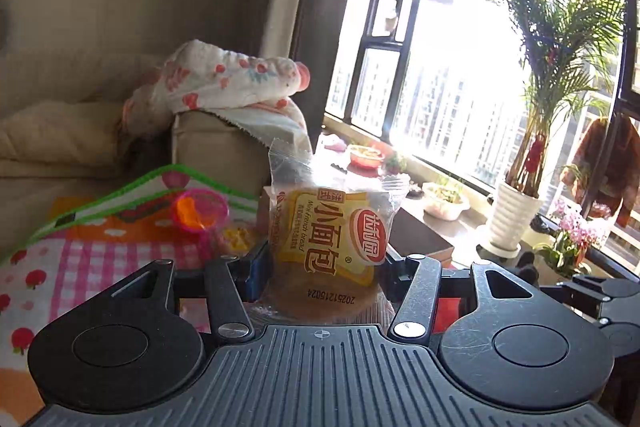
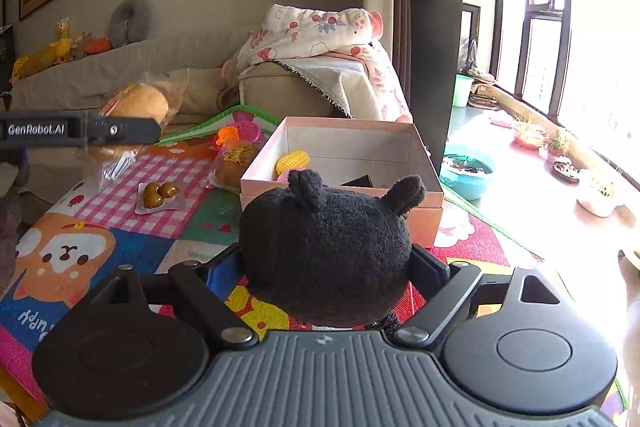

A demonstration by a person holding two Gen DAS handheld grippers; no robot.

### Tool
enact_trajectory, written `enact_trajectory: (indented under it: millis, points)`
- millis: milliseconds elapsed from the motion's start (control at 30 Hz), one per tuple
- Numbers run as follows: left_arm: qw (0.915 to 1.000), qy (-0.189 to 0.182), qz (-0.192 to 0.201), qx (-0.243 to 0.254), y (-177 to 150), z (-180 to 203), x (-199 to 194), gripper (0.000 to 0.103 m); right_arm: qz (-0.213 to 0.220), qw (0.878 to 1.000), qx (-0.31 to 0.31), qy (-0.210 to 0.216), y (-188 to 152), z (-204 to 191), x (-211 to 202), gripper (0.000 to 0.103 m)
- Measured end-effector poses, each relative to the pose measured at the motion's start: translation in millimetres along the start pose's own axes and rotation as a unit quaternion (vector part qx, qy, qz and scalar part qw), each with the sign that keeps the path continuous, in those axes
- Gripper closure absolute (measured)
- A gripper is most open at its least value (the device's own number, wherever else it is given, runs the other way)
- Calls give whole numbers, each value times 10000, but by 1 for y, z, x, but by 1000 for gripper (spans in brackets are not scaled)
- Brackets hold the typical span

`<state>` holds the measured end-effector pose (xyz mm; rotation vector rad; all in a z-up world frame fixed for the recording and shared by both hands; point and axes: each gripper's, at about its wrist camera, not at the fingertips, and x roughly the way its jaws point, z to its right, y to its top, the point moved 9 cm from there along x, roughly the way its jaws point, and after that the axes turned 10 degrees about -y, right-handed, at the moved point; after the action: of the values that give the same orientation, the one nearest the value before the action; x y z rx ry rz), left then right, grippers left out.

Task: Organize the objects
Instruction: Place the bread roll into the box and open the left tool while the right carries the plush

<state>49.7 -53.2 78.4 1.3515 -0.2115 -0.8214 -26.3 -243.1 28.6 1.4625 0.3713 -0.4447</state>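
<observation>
My left gripper (image 1: pixel 320 267) clamps a wrapped mini bread (image 1: pixel 326 247) upright. Behind it lie a colourful mat (image 1: pixel 100 251) and a sofa (image 1: pixel 216 147).

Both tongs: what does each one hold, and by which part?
Left tongs: bread packet, gripped at its lower sides. Right tongs: black plush toy, gripped at its sides.

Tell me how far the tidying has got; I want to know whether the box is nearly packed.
Partly done. Already in the pink box: a yellow corn toy and a dark item. In hand: the left gripper grips a bread packet; the right gripper grips a black plush toy. Left on the mat: another bread packet, a packet of brown pieces and a pink toy.
</observation>
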Motion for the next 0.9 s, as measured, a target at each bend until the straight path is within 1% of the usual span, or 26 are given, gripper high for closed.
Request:
enact_trajectory:
  millis: [133,200,300,333,400,467,500,567,600,633,733,833,867,900]
  points:
    - [9993,-357,-16,93,32,20,45,45,96,9999,85,-5,-2,5,0,17]
    - [9992,-392,30,110,42,27,75,45,112,9999,60,-52,-4,6,2,17]
    - [9989,-433,168,-94,53,31,121,45,88,9999,12,-144,-6,9,7,17]
    - [9988,-441,156,-165,53,31,137,45,71,9998,17,-163,-7,10,8,17]
    - [9987,-430,-145,-213,44,31,171,44,19,9998,57,-214,-8,14,12,17]
    - [9981,-195,-558,-162,25,27,201,44,-21,9996,87,-264,-10,17,13,17]
    - [9975,-85,-696,-107,17,24,210,44,-40,9995,89,-293,-11,19,14,17]
    - [9952,141,-966,-19,-1,14,219,44,-75,9993,68,-348,-13,20,15,17]
    - [9938,193,-1090,-35,-7,10,222,44,-93,9993,48,-373,-14,21,16,17]
    - [9934,206,-1129,-91,-11,5,222,44,-116,9991,31,-395,-15,21,18,17]
    - [9960,255,-843,-162,-5,-8,208,44,-185,9990,33,-408,-15,18,23,17]
    - [9966,313,-739,179,5,-12,191,45,-239,9990,45,-387,-13,13,28,17]
    - [9971,347,-618,287,8,-12,180,45,-245,9989,48,-392,-12,12,29,17]
    - [9979,386,-419,314,11,-13,166,45,-241,9989,64,-387,-10,14,30,17]
